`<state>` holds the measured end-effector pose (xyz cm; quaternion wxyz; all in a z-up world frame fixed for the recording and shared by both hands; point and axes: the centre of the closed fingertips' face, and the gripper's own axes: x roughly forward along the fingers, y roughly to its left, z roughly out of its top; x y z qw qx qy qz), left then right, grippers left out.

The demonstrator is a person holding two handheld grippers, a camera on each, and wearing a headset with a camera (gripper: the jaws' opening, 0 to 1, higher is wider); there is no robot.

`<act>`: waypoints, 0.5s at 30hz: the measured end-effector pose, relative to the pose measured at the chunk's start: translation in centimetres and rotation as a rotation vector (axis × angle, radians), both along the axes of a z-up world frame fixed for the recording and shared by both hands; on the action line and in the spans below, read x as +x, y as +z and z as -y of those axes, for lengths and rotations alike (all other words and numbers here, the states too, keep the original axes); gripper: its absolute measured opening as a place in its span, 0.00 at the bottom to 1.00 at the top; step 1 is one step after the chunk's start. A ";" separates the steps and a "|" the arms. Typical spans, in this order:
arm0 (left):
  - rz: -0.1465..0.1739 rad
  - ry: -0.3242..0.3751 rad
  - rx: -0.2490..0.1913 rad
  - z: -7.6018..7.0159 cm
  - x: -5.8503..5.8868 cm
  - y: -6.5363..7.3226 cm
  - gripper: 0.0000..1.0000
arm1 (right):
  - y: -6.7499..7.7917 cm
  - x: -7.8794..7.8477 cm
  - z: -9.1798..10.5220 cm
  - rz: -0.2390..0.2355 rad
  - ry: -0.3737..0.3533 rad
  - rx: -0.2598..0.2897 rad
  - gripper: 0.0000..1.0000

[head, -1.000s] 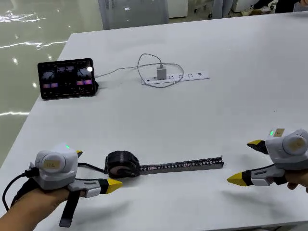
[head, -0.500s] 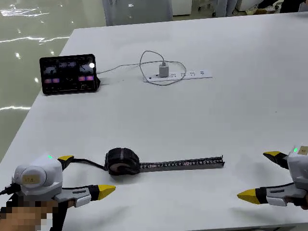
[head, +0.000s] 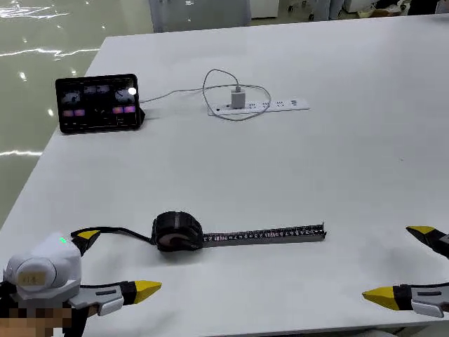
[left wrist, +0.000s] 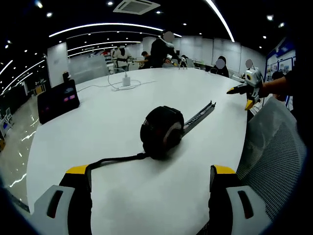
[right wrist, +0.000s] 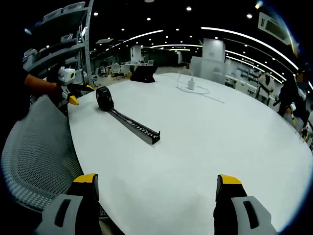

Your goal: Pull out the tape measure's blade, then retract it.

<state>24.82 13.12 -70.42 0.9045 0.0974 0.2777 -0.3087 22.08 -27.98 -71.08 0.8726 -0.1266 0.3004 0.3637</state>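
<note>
A black tape measure lies on the white table, its blade drawn out to the right and lying flat. A black wrist strap trails from its left side. My left gripper stands open at the near left, a short way behind the case, with nothing between its fingers. At the near right my right gripper is open too, well clear of the blade's hooked tip. The case lies farther off in the right gripper view.
A dark tablet stands at the far left of the table. A white power strip with a plugged charger and looped cable lies at the back middle. A mesh chair back is close to the table's near edge.
Both grippers have drawn back toward the near edge, away from the tape measure. The tape measure and its blade lie as before.
</note>
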 end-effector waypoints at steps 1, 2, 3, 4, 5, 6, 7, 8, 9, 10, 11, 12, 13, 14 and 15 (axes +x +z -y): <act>-0.006 0.007 -0.003 -0.1 -0.1 0.0 0.99 | 0.0 -0.2 -0.1 -0.002 0.001 0.003 0.99; -0.009 0.011 -0.004 -0.2 -0.2 0.0 0.99 | 0.1 -0.4 -0.2 -0.003 0.002 0.005 0.99; -0.009 0.015 -0.004 -0.4 -0.2 -0.1 0.99 | 0.3 -0.6 -0.2 0.003 0.003 0.012 0.99; -0.007 0.017 -0.004 -0.5 -0.2 -0.1 0.99 | 0.4 -0.7 -0.2 0.006 0.003 0.015 0.99; -0.006 0.020 -0.006 -0.6 -0.3 0.0 0.99 | 0.4 -0.8 -0.2 0.008 0.003 0.015 0.99; -0.001 0.021 -0.014 -0.7 -0.3 0.2 0.99 | 0.3 -0.9 0.0 0.003 0.001 0.014 0.99; 0.000 0.022 -0.020 -0.6 -0.4 0.3 0.99 | 0.3 -0.9 0.2 -0.003 -0.013 0.022 0.99; 0.001 0.024 -0.020 -0.6 -0.4 0.3 0.99 | 0.5 -0.9 0.3 -0.007 -0.027 0.036 0.99; 0.007 0.024 -0.013 -0.7 -0.5 0.4 0.99 | 0.6 -0.9 0.4 -0.005 -0.030 0.047 0.99; 0.008 0.024 -0.012 -0.7 -0.5 0.5 0.99 | 0.6 -1.0 0.5 -0.003 -0.033 0.045 0.99; 0.010 0.025 -0.017 -0.6 -0.5 0.6 0.99 | 0.7 -1.0 0.6 0.003 -0.037 0.041 0.99; 0.010 0.026 -0.022 -0.6 -0.6 0.7 0.99 | 0.7 -1.0 0.6 0.007 -0.036 0.042 0.99; 0.013 0.026 -0.022 -0.6 -0.6 0.6 0.99 | 0.7 -1.1 0.5 0.004 -0.034 0.043 0.99; 0.013 0.026 -0.021 -0.7 -0.6 0.6 0.99 | 0.7 -1.1 0.5 0.004 -0.031 0.038 0.99; 0.012 0.026 -0.022 -0.7 -0.6 0.6 0.99 | 0.6 -1.2 0.6 0.007 -0.028 0.029 0.99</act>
